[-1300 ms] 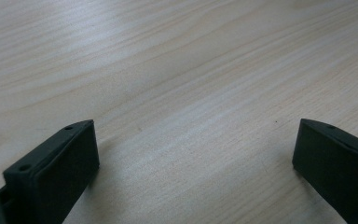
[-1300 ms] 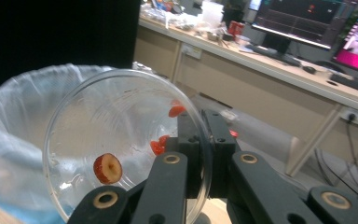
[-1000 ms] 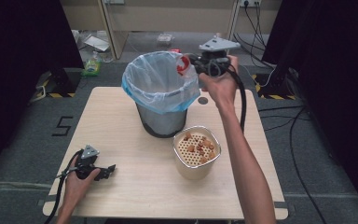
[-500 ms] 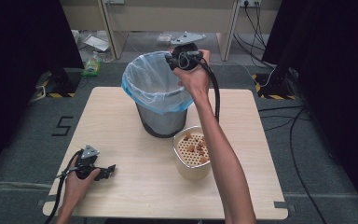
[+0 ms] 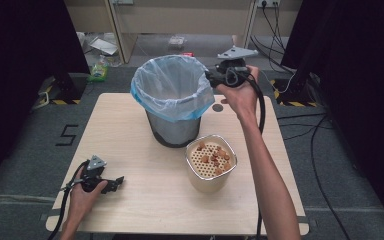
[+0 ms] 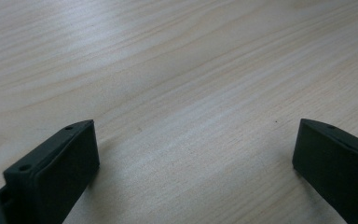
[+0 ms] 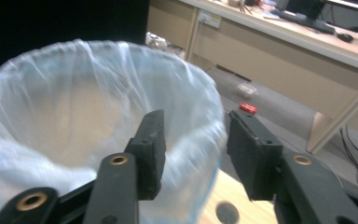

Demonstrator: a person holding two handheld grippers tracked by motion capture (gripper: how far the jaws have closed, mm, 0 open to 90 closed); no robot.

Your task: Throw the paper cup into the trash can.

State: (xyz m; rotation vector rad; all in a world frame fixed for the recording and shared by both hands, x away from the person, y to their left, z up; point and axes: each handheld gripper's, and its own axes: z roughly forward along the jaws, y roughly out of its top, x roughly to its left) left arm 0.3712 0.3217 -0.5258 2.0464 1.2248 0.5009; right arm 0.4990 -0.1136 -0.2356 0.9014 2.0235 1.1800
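— Bin (image 5: 172, 107), the one lined with a pale blue bag, stands on the far half of the table (image 5: 130, 130), and I use it as my marker. What do you read at its rim?

— I have the right gripper (image 5: 211, 78) just off the bin's right rim, up at the level of the bag's edge. In the right gripper view its jaws have just been opening; they stand apart with nothing between them, and the bag's rim lies just beyond the tips.

— And nearer than the bin?

— A perforated cup (image 5: 211, 163) holding small brown pieces sits just in front of the bin, a little to its right, near but not touching as far as I can tell.

— Your other hand?

— The left gripper (image 5: 111, 184) rests on the table well in front of the bin and to its left. Its jaws are spread wide over bare wood, released, gripping nothing.
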